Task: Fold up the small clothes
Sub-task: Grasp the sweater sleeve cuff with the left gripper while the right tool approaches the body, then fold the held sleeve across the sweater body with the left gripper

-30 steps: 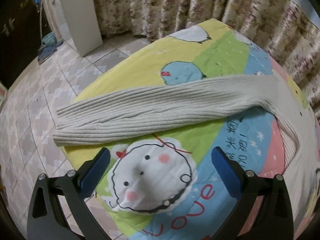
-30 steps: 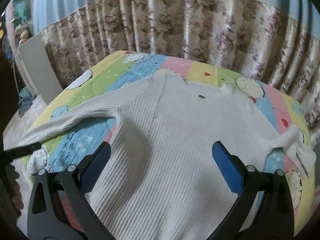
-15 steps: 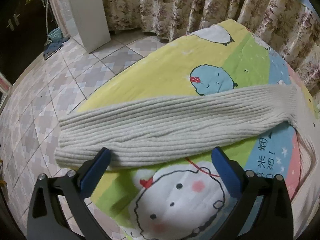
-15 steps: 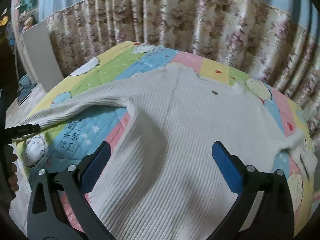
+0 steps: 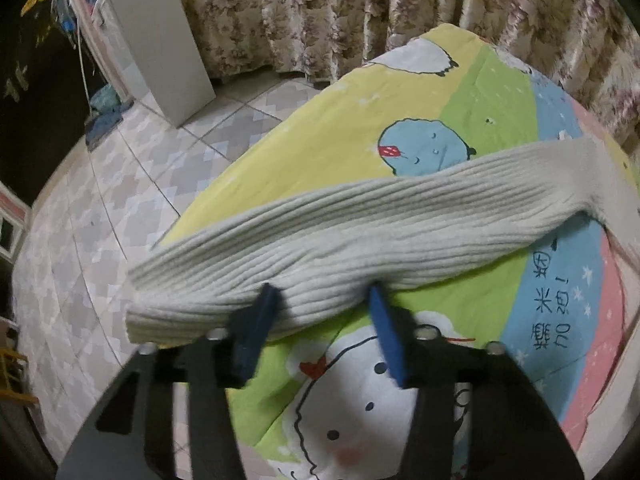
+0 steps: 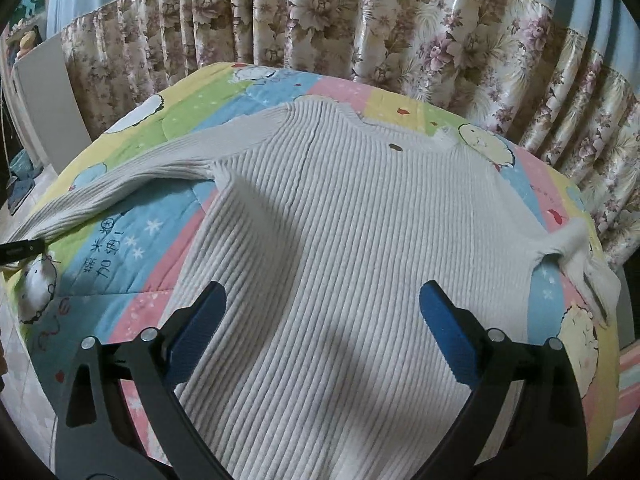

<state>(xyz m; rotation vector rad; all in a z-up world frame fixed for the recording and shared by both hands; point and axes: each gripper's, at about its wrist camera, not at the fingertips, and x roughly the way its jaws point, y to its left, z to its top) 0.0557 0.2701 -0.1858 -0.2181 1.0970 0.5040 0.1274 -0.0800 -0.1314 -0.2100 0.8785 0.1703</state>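
Cream ribbed knit sweater (image 6: 360, 260), one in number, lies spread flat, front up, on one bed covered by a pastel cartoon-print quilt (image 6: 168, 120). Its body occupies the middle of the right wrist view, directly ahead of and partly beneath the right gripper (image 6: 322, 308), whose two blue-padded jaws stand wide apart above the fabric, with nothing pressed between them. One long ribbed sleeve (image 5: 340, 240) extends sideways from the body toward the quilt's edge beside the tiled floor (image 5: 100, 200). The left gripper (image 5: 320, 304) sits at this sleeve's near edge, close to the cuff end; its jaws have just been closing, and a bunched fold of the sleeve lies between the two blue pads (image 5: 384, 332), which press into the knit from either side. The second sleeve (image 6: 580, 256) lies crumpled at the quilt's opposite edge. Floral curtains (image 6: 400, 32) hang behind the bed; one white cabinet (image 5: 160, 52) stands on the floor.
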